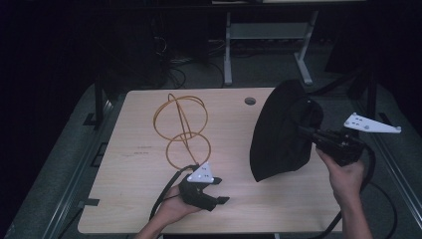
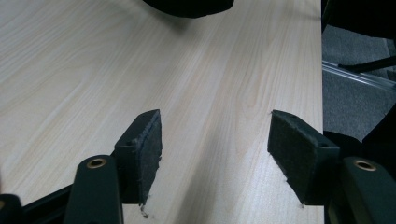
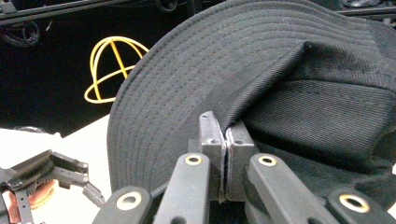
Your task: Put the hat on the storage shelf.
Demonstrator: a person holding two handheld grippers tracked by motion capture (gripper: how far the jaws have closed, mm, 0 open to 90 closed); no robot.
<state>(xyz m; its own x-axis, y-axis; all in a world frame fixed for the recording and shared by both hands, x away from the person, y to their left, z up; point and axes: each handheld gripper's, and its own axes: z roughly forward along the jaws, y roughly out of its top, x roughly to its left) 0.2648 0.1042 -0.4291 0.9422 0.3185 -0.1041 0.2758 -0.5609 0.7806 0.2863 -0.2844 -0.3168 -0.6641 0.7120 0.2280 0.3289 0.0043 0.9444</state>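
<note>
**A:** High view: right gripper (image 1: 304, 130) has the black bucket hat (image 1: 278, 132) lifted over the right half of the table (image 1: 129, 199), lower brim edge just above the top. Grip status?

**B:** Right gripper view confirms it. Jaws are fully closed, pinching the hat brim (image 3: 187, 93) right at its edge where the crown fabric folds in. Brim stitching rows are clear. No brand tag or lettering readable on the hat.

**A:** Left gripper (image 1: 216, 191)?

**B:** Left gripper view: pads (image 2: 147, 149) stand wide apart, bare wood grain between them, holding nothing. It sits low near the table's front edge, jaws pointing toward the right side.

**A:** Free room?

**B:** Yellow wire frame (image 1: 181, 129), made of hoops, sits on the centre-left of the table, well apart from the hat. Its lower ring is just beside the left gripper's grey plate. Open wood between frame and hat, and across the front strip. Round cable hole (image 1: 250, 101) near the far edge, just beside the hat's left rim.

**A:** Edges?

**B:** Hat overhangs the right table edge a bit; right hand (image 1: 343, 177) is at that edge. Left gripper view shows that same edge with grey floor beyond.

**A:** Any writing?

**B:** Faint dark marks on the wood left of the frame, too small to read.
</note>
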